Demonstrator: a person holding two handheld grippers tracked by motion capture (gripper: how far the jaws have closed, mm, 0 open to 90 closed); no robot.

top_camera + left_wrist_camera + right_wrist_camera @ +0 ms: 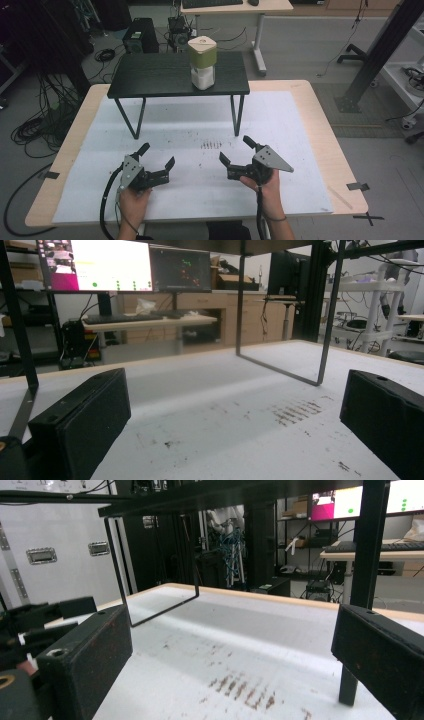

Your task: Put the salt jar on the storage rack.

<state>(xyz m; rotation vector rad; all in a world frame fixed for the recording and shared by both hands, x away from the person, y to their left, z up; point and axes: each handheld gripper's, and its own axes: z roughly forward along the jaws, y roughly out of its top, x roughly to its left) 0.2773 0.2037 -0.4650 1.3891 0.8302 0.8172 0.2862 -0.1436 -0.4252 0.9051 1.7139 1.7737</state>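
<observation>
The jar stands on the small black shelf at twelve o'clock, well apart from both tools. It looks rigid, smooth and top-heavy with its bulky green lid; gripping the clear lower body seems safest. Left tool and right tool rest low on the tabletop, jaws wide and empty. Open room lies ahead; mind the shelf's front edge and legs

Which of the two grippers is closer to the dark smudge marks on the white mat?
The right gripper; the smudge marks lie just beside its jaws.
</observation>
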